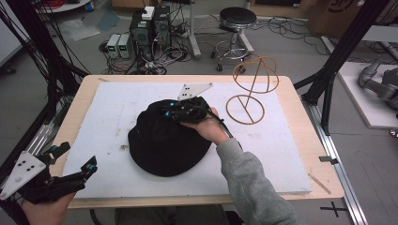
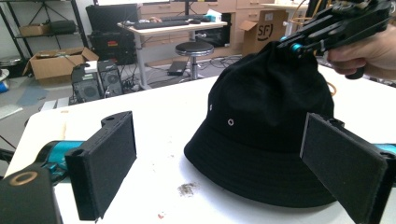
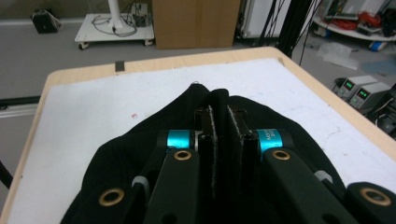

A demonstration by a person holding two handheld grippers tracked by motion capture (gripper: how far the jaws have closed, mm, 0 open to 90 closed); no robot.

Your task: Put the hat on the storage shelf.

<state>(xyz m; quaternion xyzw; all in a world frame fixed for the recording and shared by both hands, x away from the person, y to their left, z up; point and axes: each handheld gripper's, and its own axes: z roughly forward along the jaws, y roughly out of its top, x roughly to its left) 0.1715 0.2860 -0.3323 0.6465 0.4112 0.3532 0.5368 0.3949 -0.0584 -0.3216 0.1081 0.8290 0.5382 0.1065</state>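
Right gripper (image 1: 174, 110) pinches hat (image 1: 162, 143) crown; left gripper (image 1: 77, 168) seemingly hovers, jaws apart.

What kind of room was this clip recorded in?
Most likely a robotics or electronics lab, not a home. Bench power supplies and computer towers sit on the floor among tangled cables, a round stool stands beyond the table, and cardboard boxes lie around.

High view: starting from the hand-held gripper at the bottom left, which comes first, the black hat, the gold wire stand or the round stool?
From the left hand-held gripper:
1. Black hat, mid-table, to its right.
2. Gold wire stand, at the table's far right.
3. Round stool, on the floor beyond the table.
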